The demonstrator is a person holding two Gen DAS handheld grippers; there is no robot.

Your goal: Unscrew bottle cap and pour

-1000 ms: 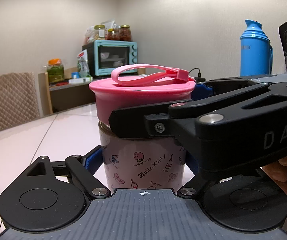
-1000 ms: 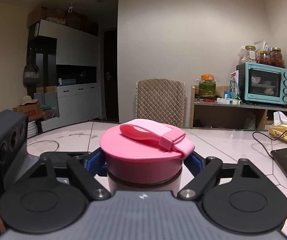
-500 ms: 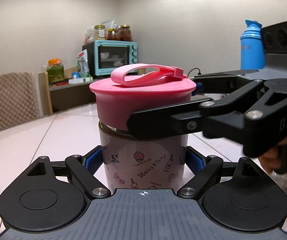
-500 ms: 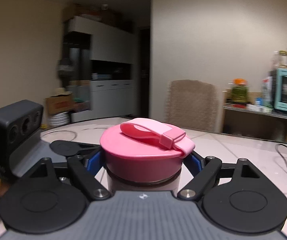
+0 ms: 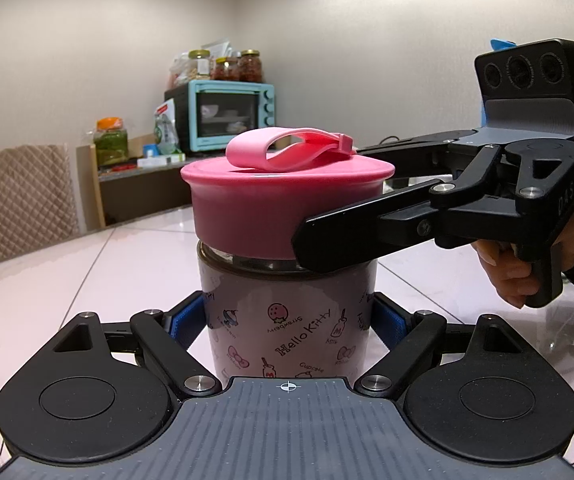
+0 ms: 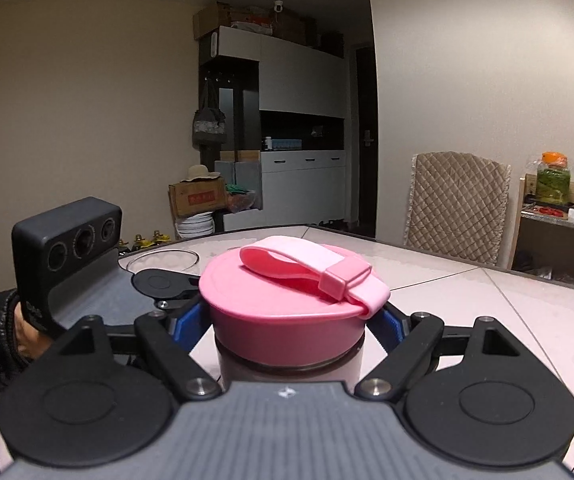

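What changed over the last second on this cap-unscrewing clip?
The right gripper swung around the pink cap, turning it: the strap now lies at a different angle. Its jaws have just been opening, cap between them. The left gripper stayed shut on the bottle, which kept its place on the table.

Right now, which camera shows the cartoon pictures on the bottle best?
The left wrist view: the bottle faces it, so the Hello Kitty drawings and words show clearly below the pink cap. The right wrist view looks down over the cap, showing only a plain strip of the bottle, no drawings.
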